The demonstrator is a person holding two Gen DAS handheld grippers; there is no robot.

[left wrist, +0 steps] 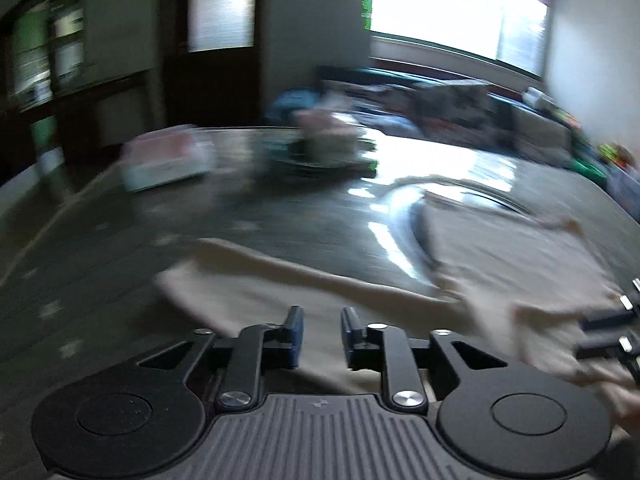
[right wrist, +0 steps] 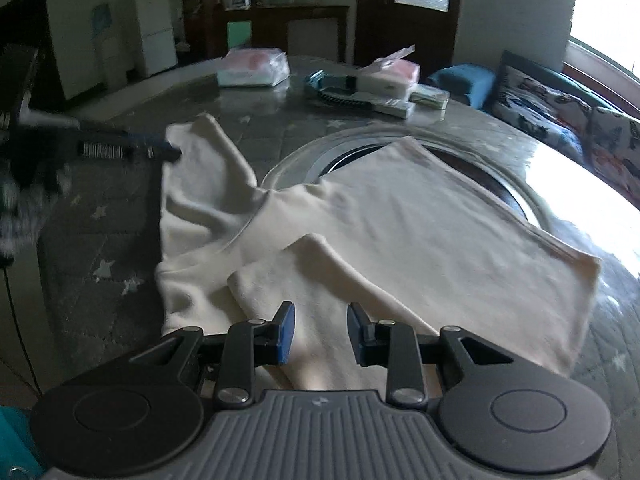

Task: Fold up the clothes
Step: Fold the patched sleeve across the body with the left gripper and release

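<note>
My left gripper (right wrist: 176, 154) sits at the far sleeve cuff; blur hides whether it pinches. The cream shirt (right wrist: 400, 224) lies flat on the table (right wrist: 100, 184), soft, light, best taken at hems. My right gripper (right wrist: 320, 334) hovers, jaws wide, empty.

My left gripper (left wrist: 321, 334) sits at the bottom centre of the frame, its 2 blue-padded fingers (left wrist: 295, 336) parted over a cream fabric garment (left wrist: 500, 264) spread across the dark grey star-patterned tabletop (left wrist: 100, 248). The other black gripper (left wrist: 608, 332) enters at the right edge. Everything is motion-blurred. A pink and white packet (left wrist: 166, 162) lies upper left.
</note>
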